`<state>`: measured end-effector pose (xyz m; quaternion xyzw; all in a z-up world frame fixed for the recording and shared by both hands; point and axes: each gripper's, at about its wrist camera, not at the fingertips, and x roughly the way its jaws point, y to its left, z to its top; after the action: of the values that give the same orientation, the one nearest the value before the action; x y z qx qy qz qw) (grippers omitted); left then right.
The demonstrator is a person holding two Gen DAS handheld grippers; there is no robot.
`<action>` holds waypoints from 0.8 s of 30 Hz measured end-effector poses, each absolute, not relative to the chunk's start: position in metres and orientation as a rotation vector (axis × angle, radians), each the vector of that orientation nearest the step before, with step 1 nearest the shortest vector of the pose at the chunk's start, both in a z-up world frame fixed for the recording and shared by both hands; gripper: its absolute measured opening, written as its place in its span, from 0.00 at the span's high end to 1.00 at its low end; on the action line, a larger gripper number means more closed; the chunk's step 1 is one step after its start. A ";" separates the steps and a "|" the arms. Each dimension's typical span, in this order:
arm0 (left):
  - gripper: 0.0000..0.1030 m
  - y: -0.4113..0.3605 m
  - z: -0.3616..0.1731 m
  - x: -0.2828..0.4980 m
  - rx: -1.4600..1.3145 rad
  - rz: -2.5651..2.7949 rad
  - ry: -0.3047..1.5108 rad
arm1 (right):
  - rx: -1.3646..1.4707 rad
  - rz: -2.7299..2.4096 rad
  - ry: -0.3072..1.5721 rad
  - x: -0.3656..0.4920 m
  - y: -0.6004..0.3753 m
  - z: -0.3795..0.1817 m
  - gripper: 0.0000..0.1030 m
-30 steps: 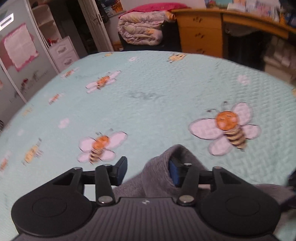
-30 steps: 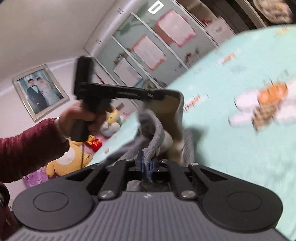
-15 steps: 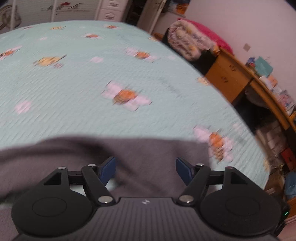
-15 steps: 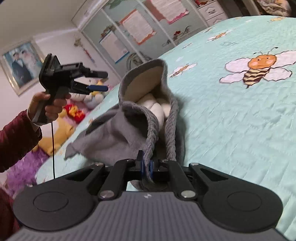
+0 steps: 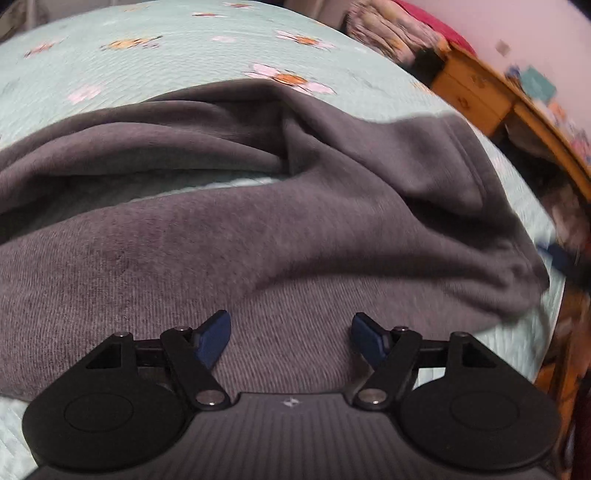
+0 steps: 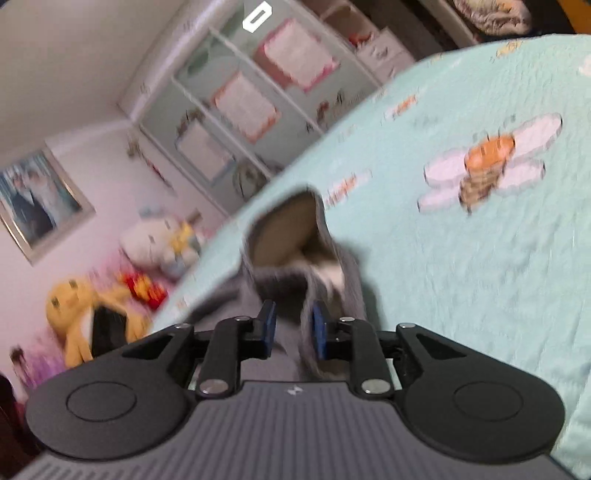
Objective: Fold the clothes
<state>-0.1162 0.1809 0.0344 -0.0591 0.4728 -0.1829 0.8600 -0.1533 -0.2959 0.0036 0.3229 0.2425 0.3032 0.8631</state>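
A dark grey fleece garment [image 5: 295, 236] lies rumpled across the mint bee-print bedspread [image 5: 147, 55], with a fold that leaves a strip of bedspread showing. My left gripper [image 5: 291, 336] hovers open just above its near part, nothing between the blue pads [image 5: 216, 336]. In the right wrist view a raised flap of the same garment [image 6: 284, 236] shows its cream lining. My right gripper [image 6: 293, 326] is open, its jaws a little apart, and a ribbed grey edge [image 6: 308, 332] runs between them close to the right pad.
A wooden desk [image 5: 480, 85] and a pile of folded quilts [image 5: 388, 29] stand past the bed's far right edge. On the other side are a mirrored wardrobe [image 6: 258, 92], plush toys [image 6: 85, 306] on the floor and a framed photo [image 6: 37, 199].
My right gripper, shut on the garment's edge before, has opened. The left gripper has swung down over the spread garment, staying open. The garment has dropped lower onto the bed.
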 end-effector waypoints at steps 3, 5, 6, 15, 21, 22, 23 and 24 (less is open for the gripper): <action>0.21 0.179 0.033 -0.122 -0.100 -0.401 0.992 | 0.701 0.570 0.437 -0.130 -0.299 0.020 0.68; 0.19 0.177 0.032 -0.127 -0.084 -0.412 0.991 | 0.599 0.535 0.454 -0.106 -0.285 0.031 0.60; 0.18 0.176 0.031 -0.129 -0.077 -0.418 0.991 | 0.527 0.516 0.479 -0.092 -0.273 0.034 0.55; 0.15 0.183 0.030 -0.134 -0.106 -0.450 0.994 | 0.104 0.527 0.663 0.028 -0.171 0.023 0.56; 0.16 0.194 0.032 -0.122 -0.186 -0.488 1.036 | 0.235 0.476 0.543 0.083 -0.180 0.046 0.97; 0.16 0.196 0.031 -0.119 -0.203 -0.490 1.042 | 0.311 0.464 0.528 0.095 -0.193 0.049 0.97; 0.16 0.197 0.029 -0.117 -0.218 -0.492 1.043 | 0.377 0.458 0.525 0.106 -0.204 0.049 0.97; 0.15 0.199 0.027 -0.115 -0.232 -0.494 1.041 | 0.422 0.454 0.543 0.117 -0.213 0.045 0.97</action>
<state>-0.1146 0.1987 0.0272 -0.1094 0.4909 -0.2333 0.8322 0.1166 -0.2126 0.0448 0.2052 0.2637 0.2205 0.9164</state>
